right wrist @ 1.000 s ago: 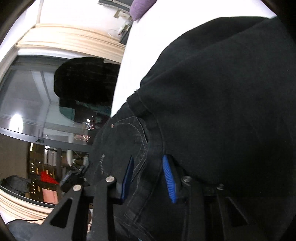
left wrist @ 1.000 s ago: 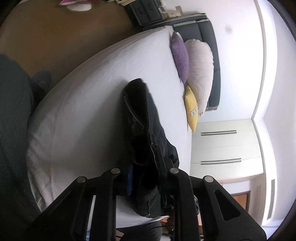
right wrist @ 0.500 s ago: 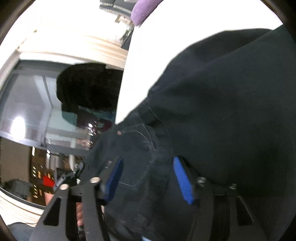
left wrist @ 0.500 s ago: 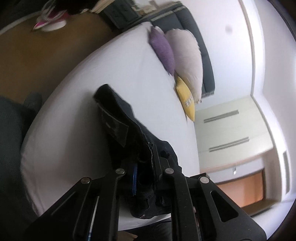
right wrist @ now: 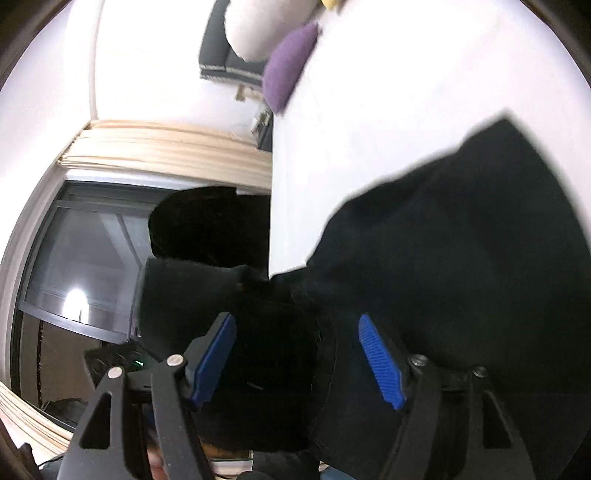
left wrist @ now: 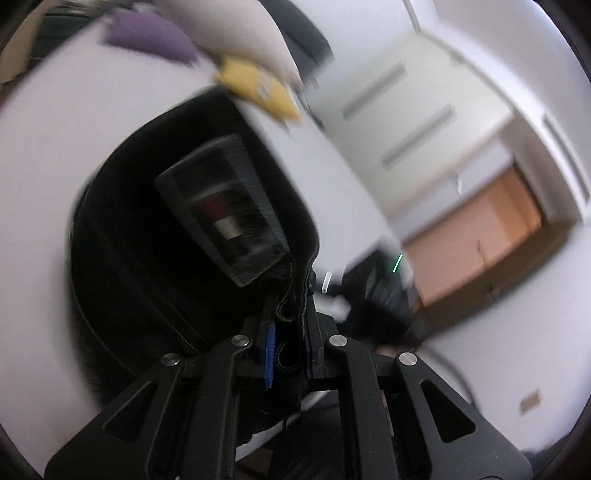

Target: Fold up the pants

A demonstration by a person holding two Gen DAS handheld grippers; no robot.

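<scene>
Black pants [left wrist: 155, 236] lie on a white bed [left wrist: 48, 122], with a label patch [left wrist: 221, 210] showing inside the waistband. My left gripper [left wrist: 290, 332] is shut on the waistband edge, held close to the camera. In the right wrist view the pants [right wrist: 461, 266] fill the lower right. My right gripper [right wrist: 299, 354] is open, its blue pads [right wrist: 380, 365] spread wide, with dark fabric between the jaws but not clamped.
Purple [left wrist: 151, 44], white [left wrist: 236, 29] and yellow [left wrist: 258, 92] pillows lie at the bed's head. A white wardrobe [left wrist: 402, 122] stands beyond the bed. A dark window [right wrist: 81, 280] and the bed's edge [right wrist: 273, 206] show in the right wrist view.
My left gripper has closed on the waistband and swung, so the view turned toward the wardrobe. My right gripper has opened wide, releasing the fabric it was near.
</scene>
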